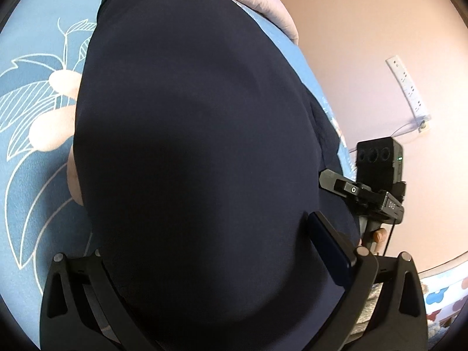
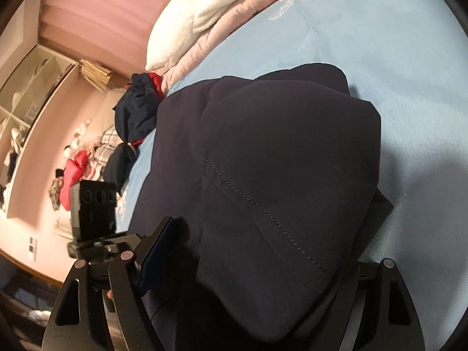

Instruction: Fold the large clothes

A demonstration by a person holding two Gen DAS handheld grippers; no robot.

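Lying across the pale blue bedsheet [image 2: 365, 44], the dark navy garment [image 2: 263, 152] is bunched into a thick folded heap that fills most of both wrist views. In the left wrist view the same garment [image 1: 190, 146] swells up between the fingers of the left gripper [image 1: 222, 263], covering the middle of the gripper; only the blue pad of one finger [image 1: 330, 251] shows beside the cloth, so I cannot tell whether that claw is clenched or released. The sheet's white leaf print [image 1: 32, 102] lies to the left of the fabric.

From the right wrist view, the right gripper [image 2: 248, 269] has the garment's near edge draped over the gap between its fingers. One blue-padded finger [image 2: 159, 251] stands just left of the cloth, the other is hidden under it, and again I cannot tell its state. A line of light stitching [image 2: 263, 207] runs diagonally across the top fold.

Far along the bed sit a white fluffy blanket [image 2: 199, 14] on a pink quilt [image 2: 210, 44], and a navy and red bundle of clothes [image 2: 140, 105]. A white power strip [image 1: 408, 86] hangs on the pink wall [image 1: 365, 44].
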